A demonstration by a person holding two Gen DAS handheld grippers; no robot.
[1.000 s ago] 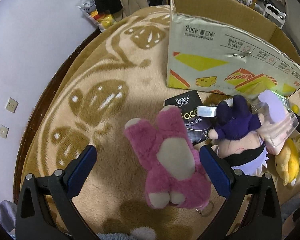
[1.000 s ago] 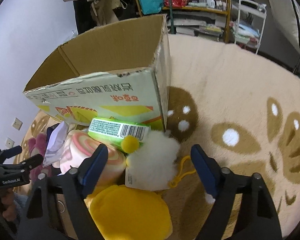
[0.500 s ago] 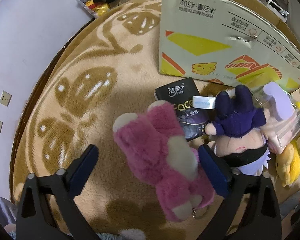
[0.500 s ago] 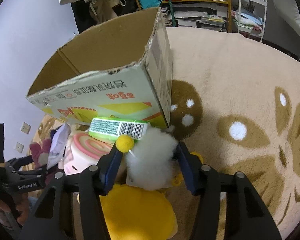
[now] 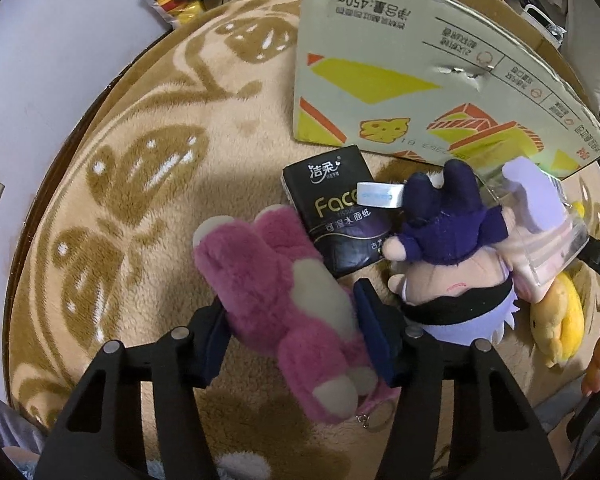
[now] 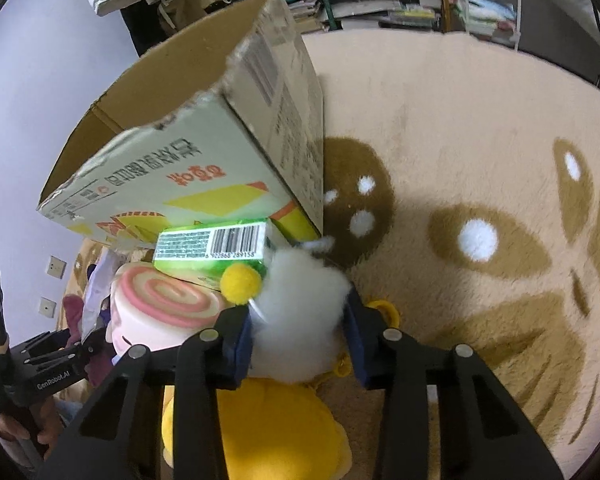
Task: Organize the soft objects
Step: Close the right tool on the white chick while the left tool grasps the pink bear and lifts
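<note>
Currently both grippers are mid-grasp, one plush each.

Left wrist view: left gripper [image 5: 290, 334] sits at lower centre, fingers [image 5: 374, 330] pinching the pink plush bear [image 5: 276, 296] around its torso. The bear lies diagonally on the carpet [image 5: 140, 184], feet toward the bottom of the frame, a keyring at its lower end. Black tissue pack [image 5: 336, 216] is just above and right of it, touching or nearly so. Purple-dressed doll [image 5: 452, 248] sits right of centre, with a clear-wrapped pink item behind it at the right edge and a yellow plush [image 5: 556, 320] at lower right. Cardboard box [image 5: 420, 64] fills the upper right; its opening isn't visible from here.

Right wrist view: right gripper [image 6: 298, 340] at lower centre, fingers [image 6: 358, 344] squeezed into the white fluffy plush [image 6: 304, 312], which has a yellow pom-pom at its upper left and a yellow loop behind. Green tissue pack [image 6: 216, 246] and pink swirl cushion [image 6: 164, 308] lie left of it, against the box wall. Box opening is in the upper left.

Judgement: the step is grasp secured, lift pending. Next move calls for raising each plush clear of its neighbours, then carrying it over the box rim. Risks: the bear's keyring snagging the carpet pile, and the white plush dragging the green pack along.
</note>
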